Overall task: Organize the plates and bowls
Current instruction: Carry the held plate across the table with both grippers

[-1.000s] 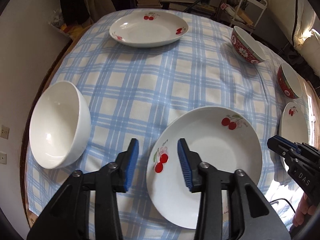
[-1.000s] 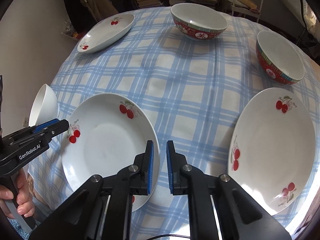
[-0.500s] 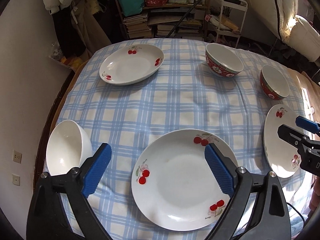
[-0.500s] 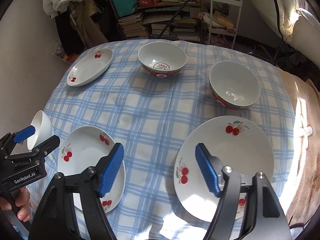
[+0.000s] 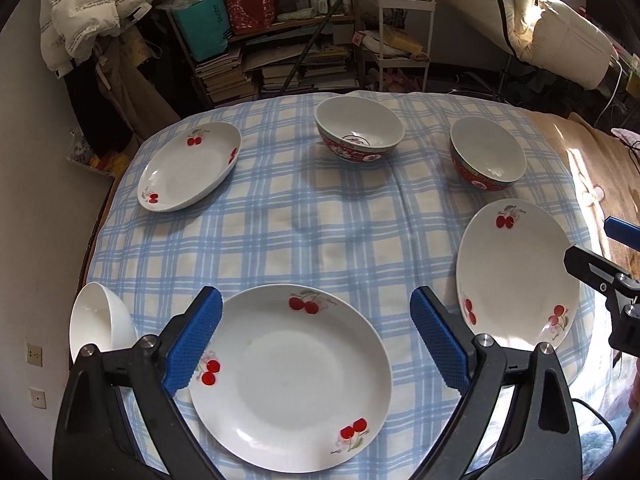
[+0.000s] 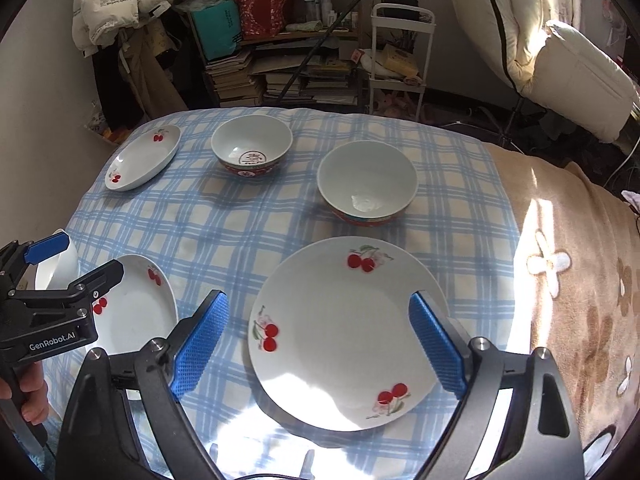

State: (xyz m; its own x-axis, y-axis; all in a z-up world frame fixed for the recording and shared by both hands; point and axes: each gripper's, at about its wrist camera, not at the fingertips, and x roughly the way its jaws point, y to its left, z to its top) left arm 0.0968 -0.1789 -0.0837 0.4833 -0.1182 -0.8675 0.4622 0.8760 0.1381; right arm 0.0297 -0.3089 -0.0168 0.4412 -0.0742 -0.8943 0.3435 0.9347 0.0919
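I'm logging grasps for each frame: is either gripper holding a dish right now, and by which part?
Neither. The left gripper and right gripper have just opened wide and hold nothing.

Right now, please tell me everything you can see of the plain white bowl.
The plain white bowl is glossy, ceramic-looking and undecorated. It sits at the left edge of the checked tablecloth, tilted outward over the edge. It looks empty. The cherry plate lies beside it; nothing grips it.
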